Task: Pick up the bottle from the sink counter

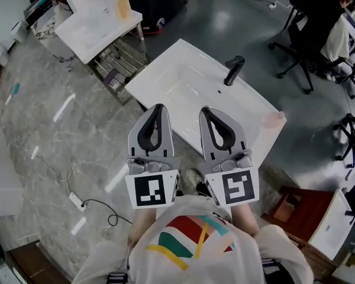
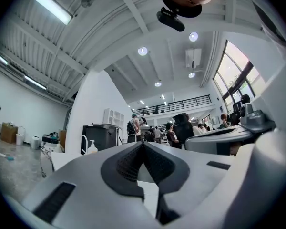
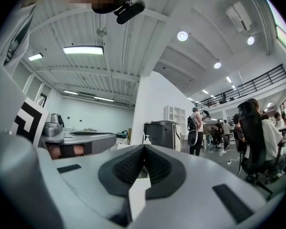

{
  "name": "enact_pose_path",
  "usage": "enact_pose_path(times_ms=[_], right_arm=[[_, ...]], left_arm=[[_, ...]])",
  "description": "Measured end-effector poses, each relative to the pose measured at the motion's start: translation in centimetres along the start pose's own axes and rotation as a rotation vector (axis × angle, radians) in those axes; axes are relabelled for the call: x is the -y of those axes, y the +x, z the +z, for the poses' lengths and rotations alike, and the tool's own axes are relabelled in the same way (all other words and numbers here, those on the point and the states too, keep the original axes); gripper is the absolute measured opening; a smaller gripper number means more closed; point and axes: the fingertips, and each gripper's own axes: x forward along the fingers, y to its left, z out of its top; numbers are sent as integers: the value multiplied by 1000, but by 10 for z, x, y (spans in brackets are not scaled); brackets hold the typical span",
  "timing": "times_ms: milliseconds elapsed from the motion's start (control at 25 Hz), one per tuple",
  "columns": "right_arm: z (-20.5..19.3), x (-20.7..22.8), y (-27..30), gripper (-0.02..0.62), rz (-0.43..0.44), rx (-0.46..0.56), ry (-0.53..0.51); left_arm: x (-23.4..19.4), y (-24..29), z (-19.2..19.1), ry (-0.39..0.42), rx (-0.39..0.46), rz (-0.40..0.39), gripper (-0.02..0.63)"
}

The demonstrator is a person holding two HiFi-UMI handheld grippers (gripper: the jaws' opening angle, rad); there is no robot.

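Note:
A white sink counter [image 1: 165,76] with a black faucet [image 1: 234,70] stands in front of me in the head view. A small pale pinkish bottle [image 1: 274,120] sits on its right corner. My left gripper [image 1: 159,106] and right gripper [image 1: 205,110] are held side by side over the counter's near edge, well left of the bottle. Both are shut with nothing between the jaws. The left gripper view shows its jaws [image 2: 143,143] meeting at the tips, and the right gripper view shows the same [image 3: 144,147]. Neither gripper view shows the pinkish bottle.
A second white table [image 1: 86,31] at the upper left carries a pump bottle [image 1: 121,5], with a wire rack [image 1: 115,64] under it. A seated person on an office chair [image 1: 310,34] is at the upper right. A power strip [image 1: 77,201] lies on the floor, and a brown wooden stand [image 1: 302,209] sits lower right.

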Motion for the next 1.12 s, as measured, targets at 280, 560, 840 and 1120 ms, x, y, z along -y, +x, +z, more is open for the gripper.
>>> enact_pose_path(times_ms=[280,560,840,1120], right_arm=[[-1,77,-51,12,-228,-33,-20],[0,148,-119,12,-490,-50,-35],[-8,178,-177,12,-652,-103,-78],[-19,194,-208,12,-706,-120,-50]], left_arm=[[85,38,-2,-25,0,-186,17],[177,59,2,-67,5,-431,18],[231,62,3,-87,-1,-562,17],[262,58,2,-90,-3,-607,18]])
